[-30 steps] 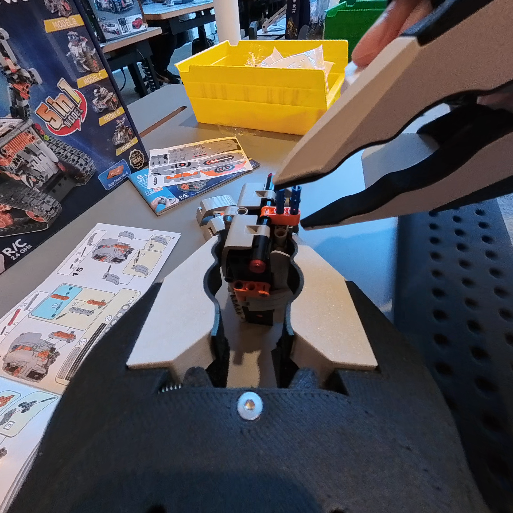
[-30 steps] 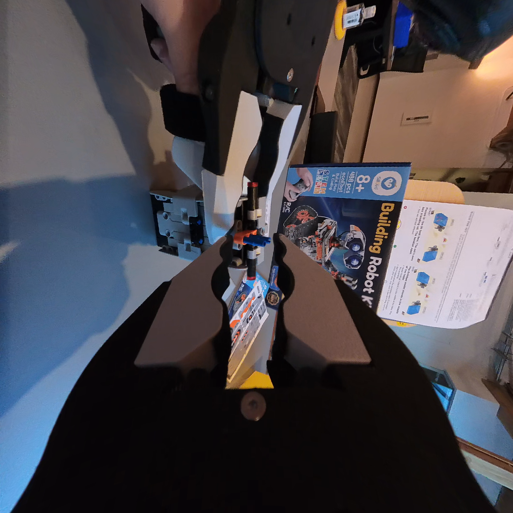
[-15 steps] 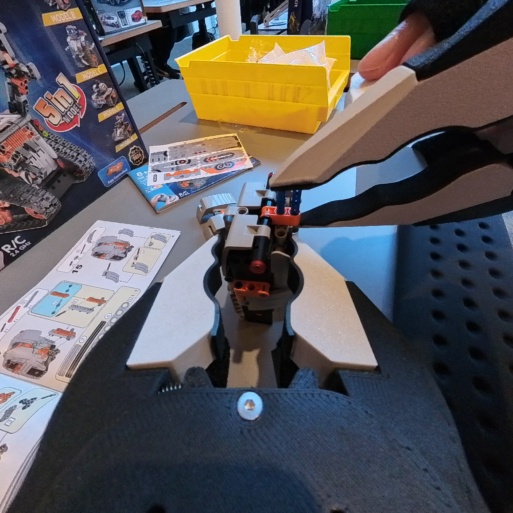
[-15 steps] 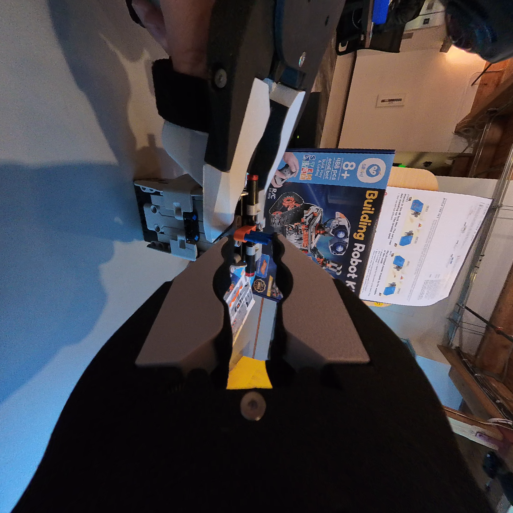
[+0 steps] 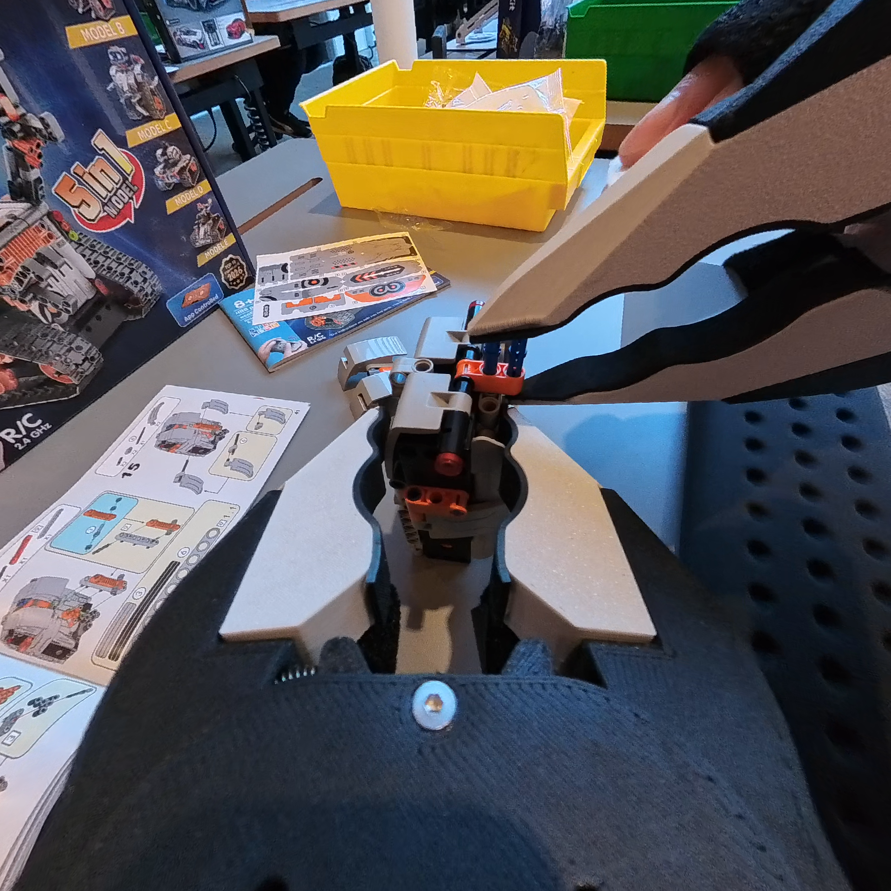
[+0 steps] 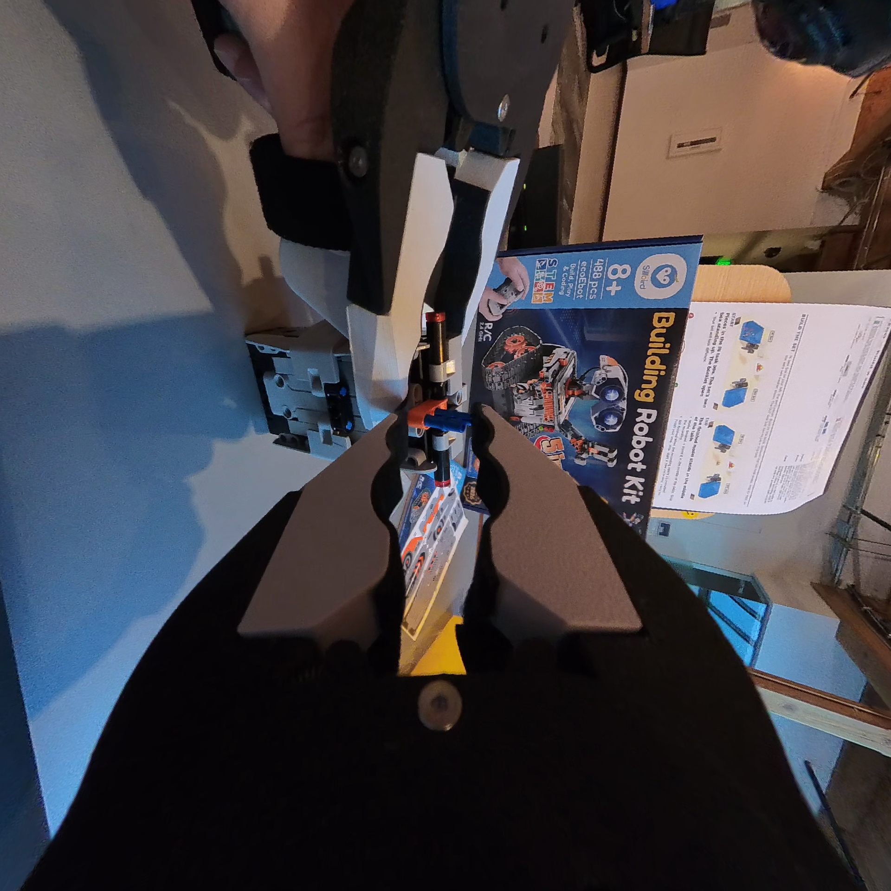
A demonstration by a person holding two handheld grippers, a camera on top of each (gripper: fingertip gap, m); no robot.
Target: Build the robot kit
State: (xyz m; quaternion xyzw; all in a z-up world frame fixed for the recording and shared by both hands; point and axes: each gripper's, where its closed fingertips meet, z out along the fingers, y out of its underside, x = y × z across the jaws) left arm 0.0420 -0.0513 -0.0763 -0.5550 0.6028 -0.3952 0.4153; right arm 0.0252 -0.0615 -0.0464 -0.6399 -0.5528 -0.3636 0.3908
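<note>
My left gripper point(image 5: 441, 419) is shut on a grey, black and orange brick assembly point(image 5: 424, 410) and holds it upright just above the grey table point(image 5: 217, 357). My right gripper point(image 5: 501, 359) reaches in from the right and is shut on a small orange connector with two blue pins point(image 5: 489, 373), which sits at the assembly's top right, against its black axle. In the right wrist view the connector point(image 6: 431, 417) lies between my right gripper's point(image 6: 436, 414) tips. The left gripper's white fingers point(image 6: 381, 347) come down from above onto the assembly point(image 6: 299, 385).
An open instruction booklet point(image 5: 144, 506) lies at the left. The kit's blue box point(image 5: 96, 217) stands behind it. A sticker sheet on a booklet point(image 5: 337, 284) lies mid-table, a yellow bin point(image 5: 458, 159) with clear bags behind. A black perforated surface point(image 5: 795, 530) is at the right. The tips of both grippers are at nearly the same place.
The right gripper has tilted slightly flatter and stays closed on the orange connector. The left gripper and the assembly have barely moved.
</note>
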